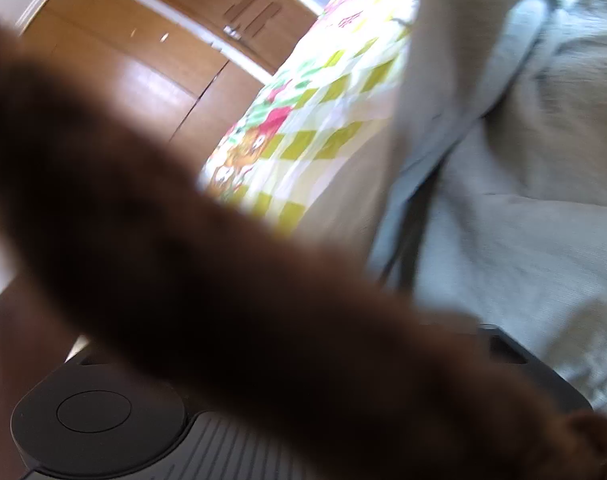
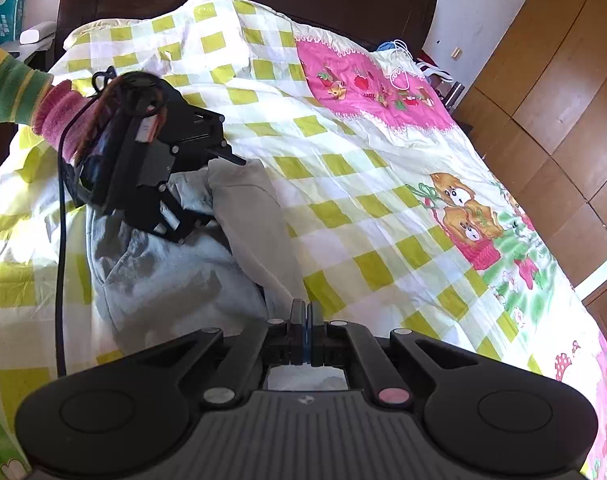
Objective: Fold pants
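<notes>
Checked quilt [image 2: 343, 168] under grey pants [image 2: 175, 280]; right tool [image 2: 306, 322] clenched empty, left tool [image 2: 207, 184] state unclear; no legible writing.

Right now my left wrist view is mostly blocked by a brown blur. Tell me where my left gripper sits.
Observer: The left gripper is at the far end of the pants, close over the cloth.
Operator: Report the right one.
Observer: The right gripper is at the pants' near edge, jaws shut; I cannot tell whether cloth is between them.
Operator: Give me the lay of the pants.
Observer: Bunched, not flat, on the checked quilt.
</notes>
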`<state>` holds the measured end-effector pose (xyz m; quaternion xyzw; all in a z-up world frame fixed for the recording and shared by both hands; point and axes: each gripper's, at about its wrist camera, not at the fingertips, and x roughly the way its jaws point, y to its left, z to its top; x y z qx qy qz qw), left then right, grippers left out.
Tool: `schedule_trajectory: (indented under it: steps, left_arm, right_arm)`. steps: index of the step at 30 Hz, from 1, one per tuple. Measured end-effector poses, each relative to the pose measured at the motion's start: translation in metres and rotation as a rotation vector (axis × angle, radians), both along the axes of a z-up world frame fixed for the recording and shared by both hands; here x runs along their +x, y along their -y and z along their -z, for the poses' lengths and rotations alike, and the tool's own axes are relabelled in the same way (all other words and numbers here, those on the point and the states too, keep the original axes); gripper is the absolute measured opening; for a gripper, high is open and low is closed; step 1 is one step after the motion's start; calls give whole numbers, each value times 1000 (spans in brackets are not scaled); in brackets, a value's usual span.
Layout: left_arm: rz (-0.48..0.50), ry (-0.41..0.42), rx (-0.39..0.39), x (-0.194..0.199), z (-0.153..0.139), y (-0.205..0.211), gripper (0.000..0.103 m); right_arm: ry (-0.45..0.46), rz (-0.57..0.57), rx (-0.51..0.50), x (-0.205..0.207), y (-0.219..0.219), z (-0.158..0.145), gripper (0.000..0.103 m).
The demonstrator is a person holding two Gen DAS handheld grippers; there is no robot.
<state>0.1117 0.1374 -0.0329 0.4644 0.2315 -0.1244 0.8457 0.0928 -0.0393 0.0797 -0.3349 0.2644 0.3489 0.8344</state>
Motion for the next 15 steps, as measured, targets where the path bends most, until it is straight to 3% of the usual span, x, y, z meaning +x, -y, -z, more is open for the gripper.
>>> schedule_trajectory:
  steps: [1,2,6,9,15]
  left_arm:
    - [-30,-24,-19,8,-4,-3,30]
    - [-55,-41,-44,14,-10,-7,19]
    - [-77,1,-84,15,-42,-17,16]
    - [-84,20,-89,8,-58,-18,16]
    - [-60,12,-96,-8,-59,-11,16]
  right_arm:
    - [-2,7,-2,1,2,1,15]
    - [-4,17,-1,2,4,3,15]
    - [8,41,30,6,8,-3,15]
    - [11,-12,39,-2,5,-6,15]
    - [4,-168,-102,-24,-15,44,20]
